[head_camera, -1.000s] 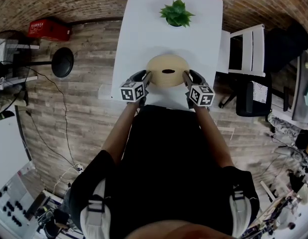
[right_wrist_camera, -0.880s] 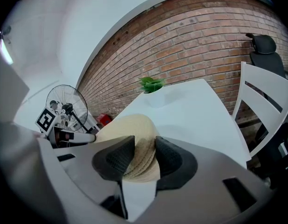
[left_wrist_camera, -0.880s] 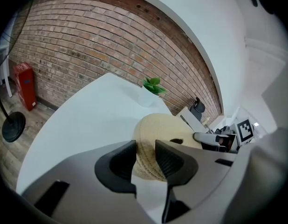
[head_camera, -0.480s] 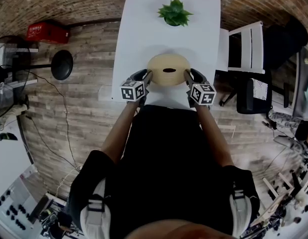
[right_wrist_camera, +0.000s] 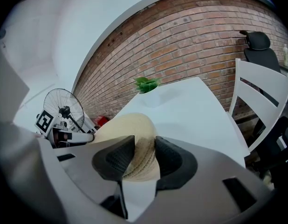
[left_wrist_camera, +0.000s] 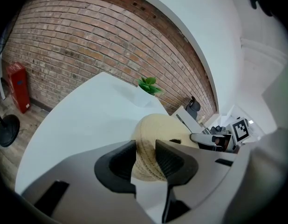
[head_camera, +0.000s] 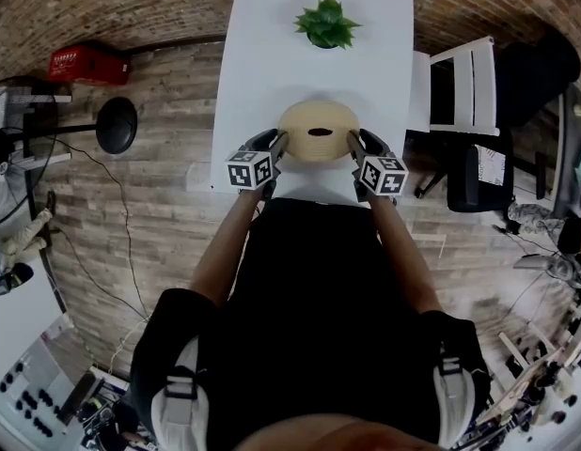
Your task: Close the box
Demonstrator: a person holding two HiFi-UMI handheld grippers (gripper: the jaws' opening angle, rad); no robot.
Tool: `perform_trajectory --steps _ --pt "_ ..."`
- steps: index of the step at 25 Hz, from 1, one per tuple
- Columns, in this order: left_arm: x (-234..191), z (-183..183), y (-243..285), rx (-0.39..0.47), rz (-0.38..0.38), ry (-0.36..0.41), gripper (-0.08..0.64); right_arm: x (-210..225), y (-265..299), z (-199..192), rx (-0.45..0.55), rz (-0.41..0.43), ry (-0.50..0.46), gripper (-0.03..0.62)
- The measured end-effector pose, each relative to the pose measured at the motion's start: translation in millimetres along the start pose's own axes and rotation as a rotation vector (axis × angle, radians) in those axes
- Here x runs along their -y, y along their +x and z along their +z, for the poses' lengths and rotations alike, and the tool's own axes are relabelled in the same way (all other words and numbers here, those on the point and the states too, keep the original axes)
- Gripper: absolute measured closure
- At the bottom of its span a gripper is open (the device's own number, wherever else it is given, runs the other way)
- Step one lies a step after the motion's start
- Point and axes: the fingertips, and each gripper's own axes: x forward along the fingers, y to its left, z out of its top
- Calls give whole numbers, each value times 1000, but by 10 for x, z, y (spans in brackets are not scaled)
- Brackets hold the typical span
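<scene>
You stand at the near end of a white table [head_camera: 272, 64] on a plank floor [head_camera: 159, 158], with a brick wall [left_wrist_camera: 65, 41] behind it and a small green plant [head_camera: 324, 24] at the table's far end.

On the left, your left gripper [head_camera: 274, 148] is against the left flank of the box [head_camera: 317, 132]. Its own view shows the woven wall filling the gap between the two dark pads, which appear to press on it from either side. I read that as a wide clamp on the box's edge, not as free jaws.

In the middle, the round, pale woven box sits on the table near its front edge, just ahead of you. Its domed lid [head_camera: 319, 120], with a dark oval at the centre, looks seated all the way round. No open mouth or gap under the lid shows in any view, though the seam is too fine to check closely.

On the right, your right gripper [head_camera: 354, 145] mirrors the left one. It is closed across the box's right edge, and the woven side sits between the pads and seems to touch both. A white chair [head_camera: 464, 92] stands beside the table, clear of your work.

As I judge it, the closing itself is done or nearly so. What remains is to confirm that the lid sits flush, then release both sides and draw back without dragging the box.
</scene>
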Motion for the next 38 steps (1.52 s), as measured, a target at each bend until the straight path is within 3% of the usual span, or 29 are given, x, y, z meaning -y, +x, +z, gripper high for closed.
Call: perform_trajectory --steps 13,18,26,33,38 --pt "-15 -13 -36 8 27 35 400 8 -81 -23 -4 -21 -20 425" --pt "-2 15 -134 38 49 39 397 -109 -176 -10 26 13 -21 425" --pt "109 25 -298 83 72 75 407 -271 -321 -16 19 59 -143 431" --pt "253 22 -411 127 74 74 472 -390 -451 -59 -14 149 -193 584" --pt "406 14 -418 130 67 119 520 -344 -533 -35 -11 136 -230 597"
